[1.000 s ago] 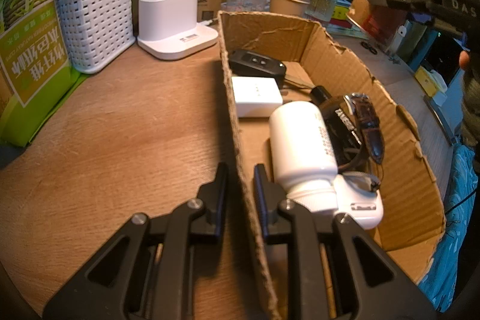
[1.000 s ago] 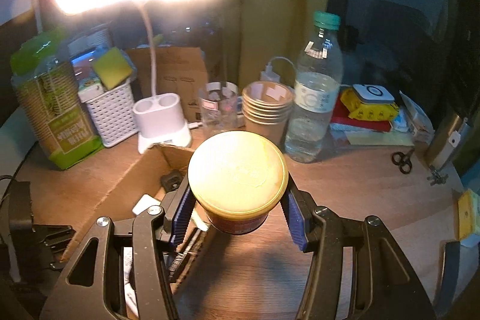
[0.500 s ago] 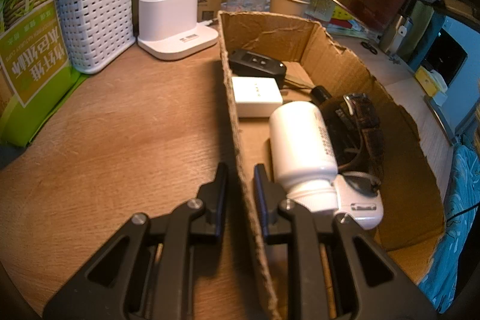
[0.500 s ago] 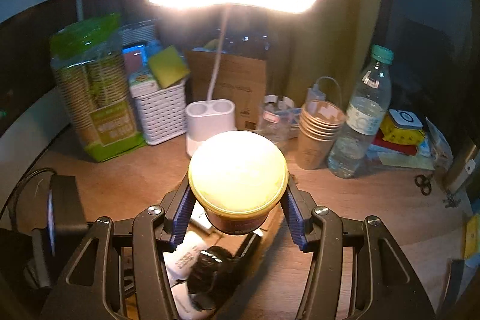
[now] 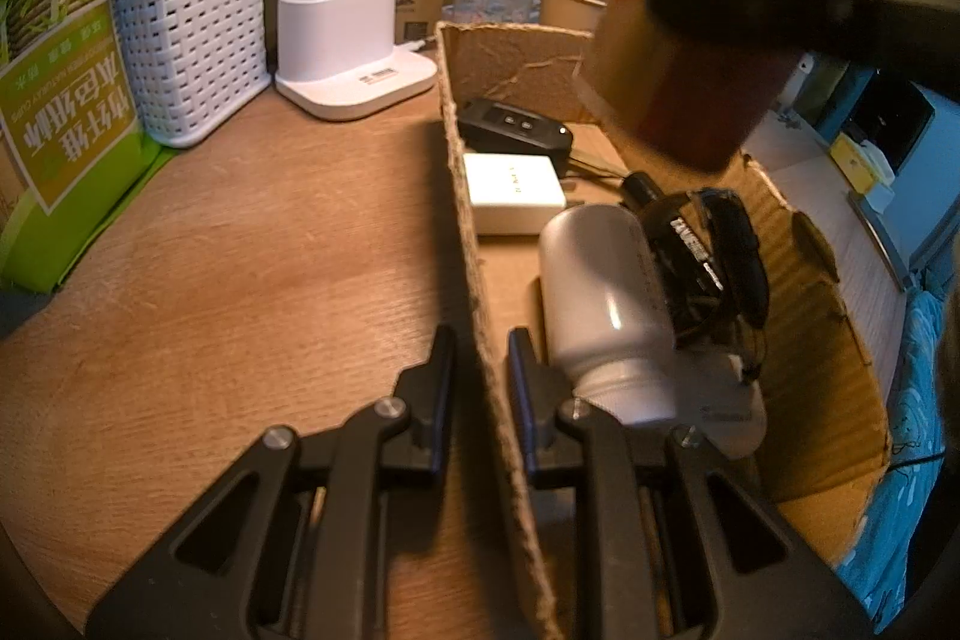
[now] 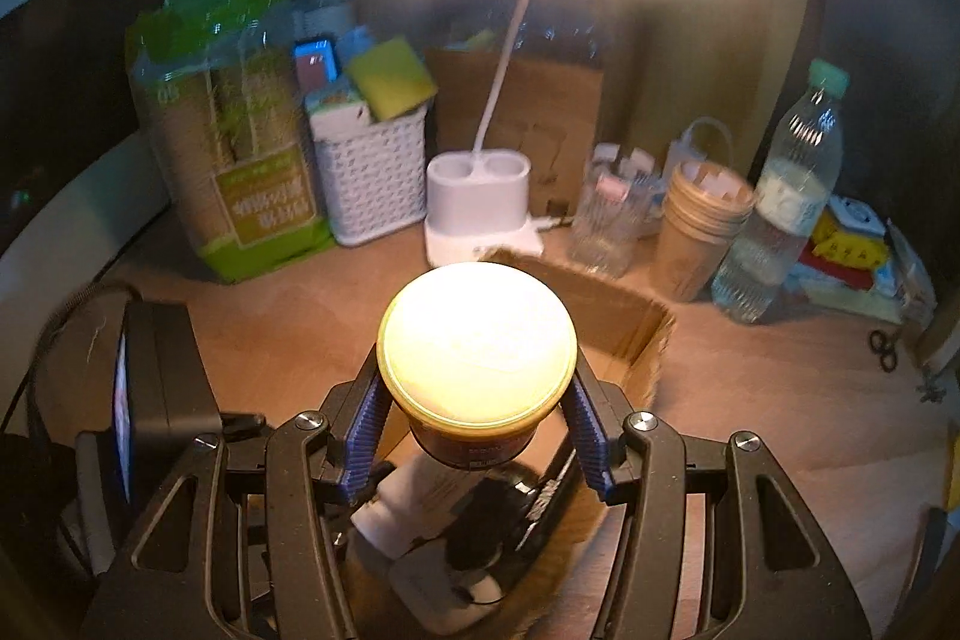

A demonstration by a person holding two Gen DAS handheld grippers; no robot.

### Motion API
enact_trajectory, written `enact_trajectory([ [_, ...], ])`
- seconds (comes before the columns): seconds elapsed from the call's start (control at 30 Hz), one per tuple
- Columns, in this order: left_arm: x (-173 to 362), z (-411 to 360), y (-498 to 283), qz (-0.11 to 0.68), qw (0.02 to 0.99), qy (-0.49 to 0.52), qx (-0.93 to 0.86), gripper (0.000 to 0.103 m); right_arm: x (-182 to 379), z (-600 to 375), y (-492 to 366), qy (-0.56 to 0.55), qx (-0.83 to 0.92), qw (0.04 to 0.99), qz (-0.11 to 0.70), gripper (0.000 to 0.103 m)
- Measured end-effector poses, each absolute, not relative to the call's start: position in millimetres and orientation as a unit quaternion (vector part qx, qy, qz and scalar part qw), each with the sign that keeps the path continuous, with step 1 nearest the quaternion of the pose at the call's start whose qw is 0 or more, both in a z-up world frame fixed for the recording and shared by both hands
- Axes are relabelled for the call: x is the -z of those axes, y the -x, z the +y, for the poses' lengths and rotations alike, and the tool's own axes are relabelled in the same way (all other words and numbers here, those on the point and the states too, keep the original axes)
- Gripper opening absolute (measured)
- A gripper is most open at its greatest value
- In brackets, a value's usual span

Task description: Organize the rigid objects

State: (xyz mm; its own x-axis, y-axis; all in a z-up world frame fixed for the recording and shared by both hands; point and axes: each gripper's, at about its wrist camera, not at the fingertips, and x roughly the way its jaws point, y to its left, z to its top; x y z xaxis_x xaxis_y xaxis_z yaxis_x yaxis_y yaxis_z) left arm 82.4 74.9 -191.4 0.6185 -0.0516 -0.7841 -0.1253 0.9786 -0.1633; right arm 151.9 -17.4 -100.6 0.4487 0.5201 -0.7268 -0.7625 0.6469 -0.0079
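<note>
The cardboard box (image 5: 600,58) on the table (image 5: 240,250) contains a white bottle (image 5: 606,304) lying on its side, a white adapter (image 5: 510,193), a black remote (image 5: 510,127) and a watch (image 5: 708,256). The left gripper (image 5: 480,358) pinches the box's side wall. The right gripper (image 6: 477,400) clamps a jar (image 6: 477,346) above the box, clear of the contents. The jar has a yellow lid and a red-brown body.
</note>
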Motion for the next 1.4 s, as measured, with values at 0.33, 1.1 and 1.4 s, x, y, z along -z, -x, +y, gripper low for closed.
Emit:
enact_trajectory([
  [0.33,191.0,76.6,-82.3,0.436,0.894,0.102,-0.021,0.019,120.9,-14.7,-154.2,0.179,-0.374,0.825,0.384,0.057],
  [1.1,191.0,75.9,-82.0,0.436,0.894,0.102,-0.021,0.019,114.4,-46.5,-149.6,0.158,-0.339,0.844,0.385,0.057],
  [1.4,190.9,75.9,-82.2,0.436,0.894,0.102,-0.02,0.019,103.6,-70.7,-139.2,0.15,-0.322,0.855,0.378,0.057],
])
